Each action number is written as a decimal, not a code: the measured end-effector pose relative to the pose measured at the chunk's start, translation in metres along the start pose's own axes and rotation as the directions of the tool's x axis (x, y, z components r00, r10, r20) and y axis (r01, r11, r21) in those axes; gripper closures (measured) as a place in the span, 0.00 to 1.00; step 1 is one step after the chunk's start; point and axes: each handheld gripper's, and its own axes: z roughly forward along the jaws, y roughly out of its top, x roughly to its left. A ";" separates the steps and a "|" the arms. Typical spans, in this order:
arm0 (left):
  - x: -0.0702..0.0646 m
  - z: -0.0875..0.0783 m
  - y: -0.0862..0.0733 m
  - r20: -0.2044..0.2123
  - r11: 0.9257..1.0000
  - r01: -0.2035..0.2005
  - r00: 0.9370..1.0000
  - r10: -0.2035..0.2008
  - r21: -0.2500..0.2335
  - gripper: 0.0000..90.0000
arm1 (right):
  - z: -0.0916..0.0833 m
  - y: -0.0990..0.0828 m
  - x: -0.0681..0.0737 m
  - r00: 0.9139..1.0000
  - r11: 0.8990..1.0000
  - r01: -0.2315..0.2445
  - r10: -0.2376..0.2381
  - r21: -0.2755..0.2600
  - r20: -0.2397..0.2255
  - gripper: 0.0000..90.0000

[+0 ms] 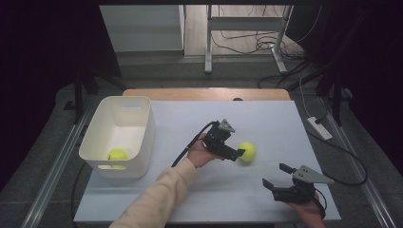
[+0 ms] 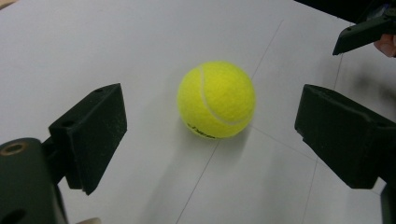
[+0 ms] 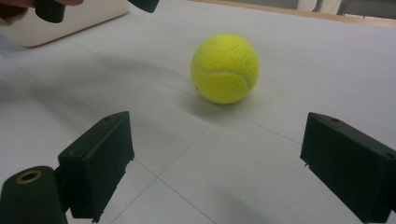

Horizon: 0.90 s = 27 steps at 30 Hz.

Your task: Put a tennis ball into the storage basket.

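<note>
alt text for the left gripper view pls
A yellow tennis ball sits on the white table, ahead of the open left tool and untouched by its two black jaws. The right tool's jaw tip shows top right.

The ball (image 1: 247,151) is bright yellow-green with a white curved seam and small dark print. A second ball (image 1: 117,155) of the same yellow lies in the white bin (image 1: 142,137). The bench (image 1: 266,123) is white with thin grey lines and a wooden far edge. Both tools (image 1: 236,154) (image 1: 277,175) are black. The sleeve (image 1: 157,199) is cream.
</note>
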 end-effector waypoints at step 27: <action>-0.004 0.035 0.005 0.027 0.998 -0.010 1.000 0.008 0.054 0.11 | 0.000 0.000 0.000 1.000 1.000 0.001 -0.001 0.003 0.002 0.10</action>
